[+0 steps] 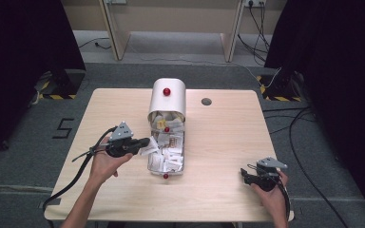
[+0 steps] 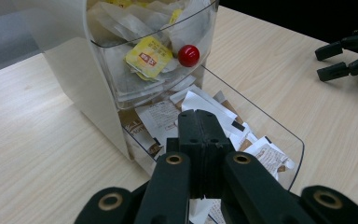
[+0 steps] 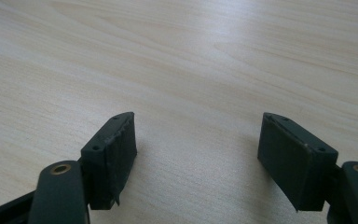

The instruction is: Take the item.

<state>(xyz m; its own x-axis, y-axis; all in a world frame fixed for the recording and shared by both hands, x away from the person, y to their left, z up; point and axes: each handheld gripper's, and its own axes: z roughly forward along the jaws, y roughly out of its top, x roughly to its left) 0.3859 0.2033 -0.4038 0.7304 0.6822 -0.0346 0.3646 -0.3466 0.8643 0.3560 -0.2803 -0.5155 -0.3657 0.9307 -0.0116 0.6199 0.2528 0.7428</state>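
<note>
**Two claws at the tea-bag dispenser, one closed, one wide**

Two hand-held claws work over a pale wooden bench (image 1: 218,142), and the white tea-bag dispenser (image 1: 168,97) standing near the middle of it is the landmark for everything else.

Left of the dispenser, the left claw (image 1: 145,141) reaches in sideways toward the clear drawer (image 1: 166,152) that is pulled out in front of the dispenser. Its tips are at the drawer's left edge, where a white sachet (image 1: 148,147) sticks out over the rim right by them. In the left gripper view its jaws are pressed flat together with no gap; whether that sachet is pinched between them I cannot tell. Its cable trails off the near left edge of the bench.

The dispenser itself has a rounded white hood with a red knob (image 1: 166,91) on top. Below the hood a clear upper bin holds tea bags (image 2: 135,70), one with a yellow tag (image 2: 148,56), and has its own red knob (image 2: 189,55). The pulled-out drawer below is full of loose white and brown paper sachets (image 2: 205,112). A third red knob (image 1: 166,176) marks the drawer's near end.

Right of the dispenser and well apart from it, the right claw (image 1: 244,175) rests low near the bench's near right corner, held in the person's right hand (image 1: 273,190). Its jaws stand wide apart over bare wood, holding nothing.
</note>
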